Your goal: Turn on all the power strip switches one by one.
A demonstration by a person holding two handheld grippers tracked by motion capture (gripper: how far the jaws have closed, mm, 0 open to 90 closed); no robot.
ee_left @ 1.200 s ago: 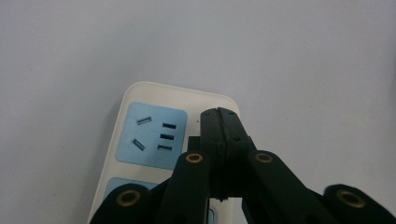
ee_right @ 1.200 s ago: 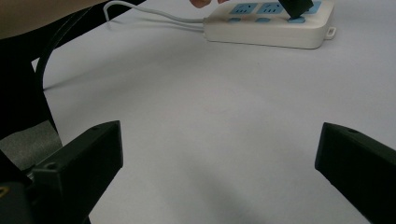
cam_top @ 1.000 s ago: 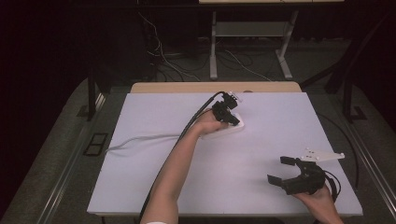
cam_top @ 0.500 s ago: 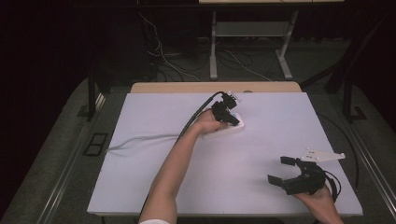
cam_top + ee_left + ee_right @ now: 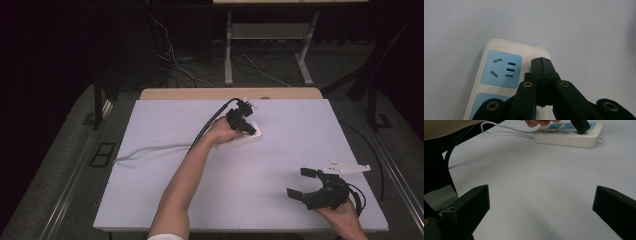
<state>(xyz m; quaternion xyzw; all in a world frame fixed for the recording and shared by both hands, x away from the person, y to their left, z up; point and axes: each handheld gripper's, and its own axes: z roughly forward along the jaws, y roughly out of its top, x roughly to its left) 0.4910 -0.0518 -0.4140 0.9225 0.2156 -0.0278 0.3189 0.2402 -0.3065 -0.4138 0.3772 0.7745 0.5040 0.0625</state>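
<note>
A white power strip (image 5: 246,138) with blue socket faces is seen lying flat on the white table (image 5: 150,200), in its far middle part, with a white cord (image 5: 150,150) trailed from it toward the left edge. The left gripper (image 5: 248,127) is held over the strip, its jaws pressed together with nothing between them and its tip set down on the strip's top. In the left gripper view the closed tip (image 5: 541,62) is shown just beside a blue socket face (image 5: 501,68), close to a small red light (image 5: 527,61); whether the tip touches the strip's surface cannot be told. A black cable (image 5: 210,125) is led back from this gripper along the forearm. Well apart, near the table's right front corner, the right gripper (image 5: 300,184) is held by a hand (image 5: 345,215) with its jaws spread wide and empty, pointed toward the strip. In the right gripper view the strip (image 5: 569,137) is seen far beyond the open jaws
</note>
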